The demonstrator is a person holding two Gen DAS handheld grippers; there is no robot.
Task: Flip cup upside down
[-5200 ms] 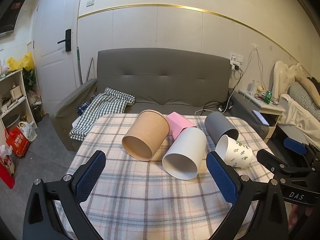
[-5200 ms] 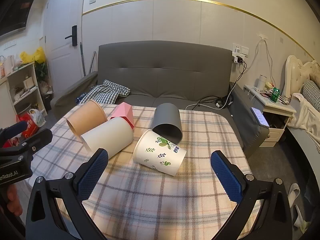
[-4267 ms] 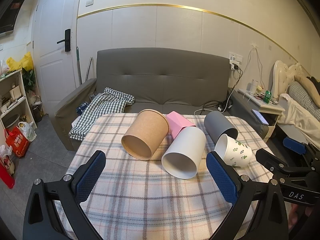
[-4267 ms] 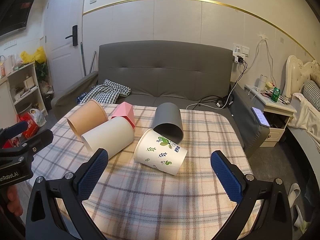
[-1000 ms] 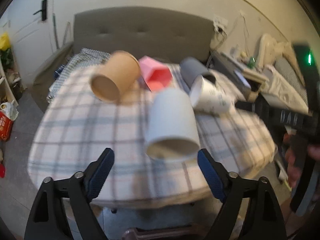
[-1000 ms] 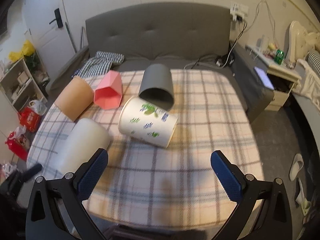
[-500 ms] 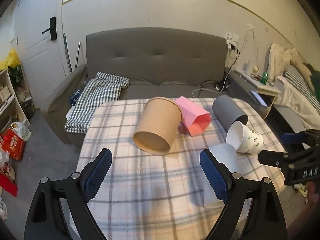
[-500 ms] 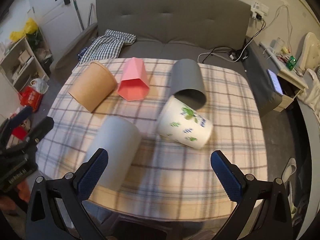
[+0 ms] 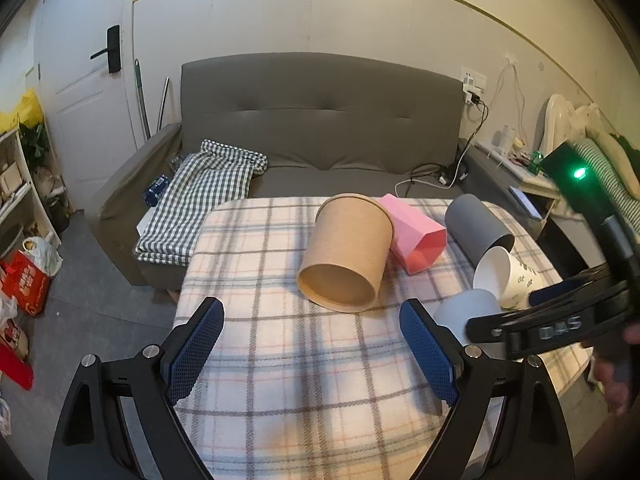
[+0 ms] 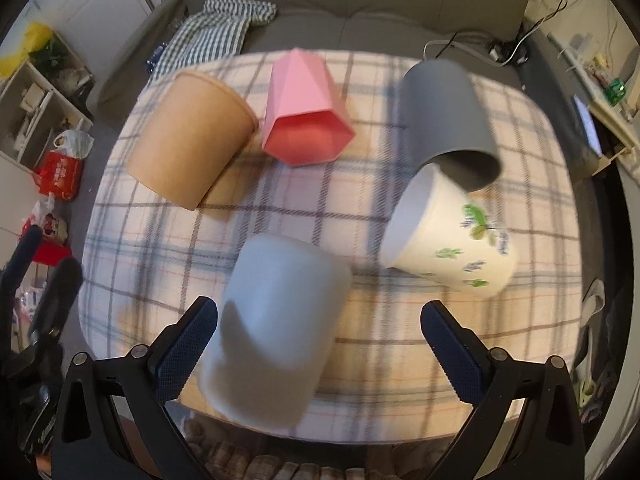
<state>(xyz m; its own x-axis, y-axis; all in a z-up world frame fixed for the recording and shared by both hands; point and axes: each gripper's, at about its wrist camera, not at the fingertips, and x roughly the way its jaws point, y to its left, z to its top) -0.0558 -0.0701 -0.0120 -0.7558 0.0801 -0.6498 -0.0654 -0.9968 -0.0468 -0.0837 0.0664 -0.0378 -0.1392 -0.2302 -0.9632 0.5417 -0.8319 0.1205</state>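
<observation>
white cup (image 10: 276, 328) sits at 6 o'clock on the plaid table (image 10: 400, 344), near the front edge, closed base up as far as the blurred right wrist view shows, so it looks flipped already; mouth is hidden, can't confirm it sits flat. your right gripper (image 10: 316, 344) hangs above it with fingers spread wide and grasping nothing, left finger (image 10: 186, 344) just beside the cup wall, whether touching i can't tell. your left gripper (image 9: 312, 352) is released too, fingers wide apart over bare cloth at 7 o'clock of the brown paper cup (image 9: 346, 254).

the other four lie on their sides: brown paper cup at 10 o'clock of the table, pink hexagonal cup (image 10: 306, 110) at 12, grey cup (image 10: 444, 112) at 1, leaf-print paper cup (image 10: 448, 236) at 3 with its rim against the grey one's mouth.

handling guess: white cup looks light, thin-walled, smooth, easy to dent or tip. take hold mid-wall across the widest part, squeeze soft, don't pinch the rim. it stands close to the table edge, a nudge could send it off. cloth is soft so it may rock. paper cups will crush faster, go gentle on those.
</observation>
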